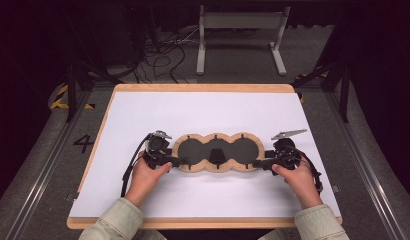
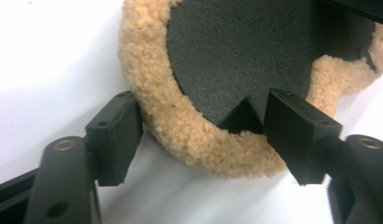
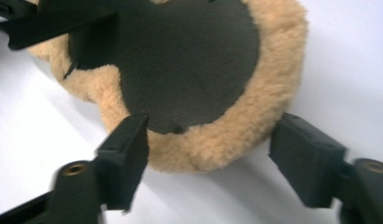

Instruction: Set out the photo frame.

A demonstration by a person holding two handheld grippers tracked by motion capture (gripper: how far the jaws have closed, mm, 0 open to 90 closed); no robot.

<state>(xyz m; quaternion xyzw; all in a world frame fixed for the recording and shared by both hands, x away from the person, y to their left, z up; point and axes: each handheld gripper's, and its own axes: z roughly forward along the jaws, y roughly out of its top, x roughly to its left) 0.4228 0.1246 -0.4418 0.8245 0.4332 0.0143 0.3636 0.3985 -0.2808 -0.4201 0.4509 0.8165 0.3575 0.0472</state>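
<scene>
A three-lobed pad point(image 1: 232, 150) with a tan fleece rim and dark grey middle lies flat on the white table point(image 1: 203, 110). My left gripper point(image 1: 177, 161) is at its left end and open. In the left gripper view the fleece rim point(image 2: 199, 135) sits between the jaws, with one black pad point(image 2: 116, 135) just outside it and the other over the dark middle point(image 2: 236, 51). At the right end my right gripper point(image 1: 255, 163) is open too. There the rim point(image 3: 213, 140) lies between the jaws of the right gripper point(image 3: 216, 158), clear of the outer pad point(image 3: 306, 156).
A small black tab point(image 1: 216, 155) lies on the pad's middle lobe. The table has a wooden edge point(image 1: 203, 88). Beyond it are floor cables point(image 1: 163, 60) and a grey metal stand point(image 1: 240, 35). Open white surface lies behind and in front of the pad.
</scene>
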